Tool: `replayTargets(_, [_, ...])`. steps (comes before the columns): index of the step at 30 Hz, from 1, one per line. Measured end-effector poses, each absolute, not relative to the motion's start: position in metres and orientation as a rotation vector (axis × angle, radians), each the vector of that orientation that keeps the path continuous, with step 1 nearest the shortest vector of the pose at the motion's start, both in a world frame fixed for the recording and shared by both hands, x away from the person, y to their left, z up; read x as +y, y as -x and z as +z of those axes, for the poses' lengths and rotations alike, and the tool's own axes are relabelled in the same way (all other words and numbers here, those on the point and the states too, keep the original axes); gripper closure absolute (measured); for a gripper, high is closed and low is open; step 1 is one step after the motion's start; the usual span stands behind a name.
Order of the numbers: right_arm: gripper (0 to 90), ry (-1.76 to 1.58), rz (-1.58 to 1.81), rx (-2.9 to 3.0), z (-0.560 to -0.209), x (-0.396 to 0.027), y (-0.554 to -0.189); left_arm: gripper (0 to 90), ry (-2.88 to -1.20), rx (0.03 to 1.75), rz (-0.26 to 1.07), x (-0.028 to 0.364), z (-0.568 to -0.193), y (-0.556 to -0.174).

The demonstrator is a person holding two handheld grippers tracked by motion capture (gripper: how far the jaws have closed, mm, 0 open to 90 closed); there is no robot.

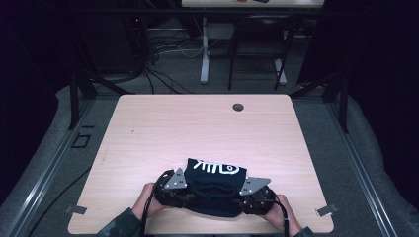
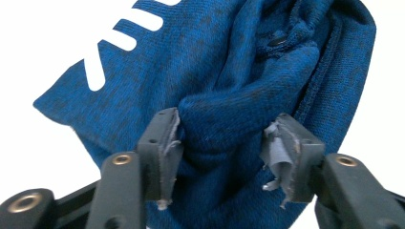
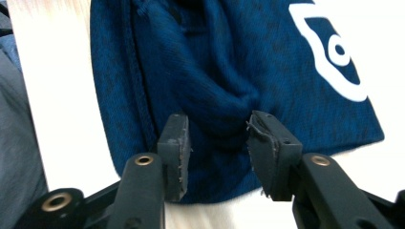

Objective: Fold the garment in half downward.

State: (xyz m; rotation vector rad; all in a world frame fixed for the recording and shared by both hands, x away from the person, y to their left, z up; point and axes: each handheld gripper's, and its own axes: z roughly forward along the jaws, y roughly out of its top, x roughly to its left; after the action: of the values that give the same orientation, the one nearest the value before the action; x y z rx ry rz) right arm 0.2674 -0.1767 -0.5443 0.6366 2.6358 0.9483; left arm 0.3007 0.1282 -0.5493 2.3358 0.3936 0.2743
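A folded dark blue knit garment (image 1: 216, 174) with a white print lies near the front edge of the light wooden table (image 1: 197, 128). My left gripper (image 1: 188, 190) sits at its left side and my right gripper (image 1: 241, 193) at its right side, each held by a hand. In the left gripper view, the jaws of the left gripper (image 2: 222, 129) stand apart with a raised fold of the garment (image 2: 215, 62) between them. The right gripper (image 3: 217, 129) is likewise apart around a bunched fold of the garment (image 3: 229, 62), its pads not squeezing it.
A round cable hole (image 1: 238, 107) sits near the table's far edge. Small metal brackets (image 1: 76, 209) mark the front corners. Beyond the table stand desk legs (image 1: 204, 49) and loose cables on the floor. Dark frame posts flank both sides.
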Motion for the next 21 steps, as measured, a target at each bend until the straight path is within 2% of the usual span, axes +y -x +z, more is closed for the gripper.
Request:
replayTargets(7, [55.7, -0.742, 1.034, 2.617, -0.539, -0.198, -0.266, 42.5, -2.258, 0.441, 0.256, 0.145, -0.536, -0.295])
replayTargets(10, [55.6, -0.817, 1.101, 2.552, -0.533, -0.208, -0.267, 42.7, -2.217, 0.451, 0.294, 0.149, -0.529, -0.294])
replayTargets(15, [54.9, -0.910, 1.121, 2.480, -0.530, -0.206, -0.275, 42.1, -2.191, 0.538, 0.356, 0.146, -0.532, -0.311])
replayTargets(21, [52.5, -0.988, 1.136, 2.436, -0.530, -0.193, -0.287, 40.6, -2.213, 0.575, 0.353, 0.135, -0.540, -0.325])
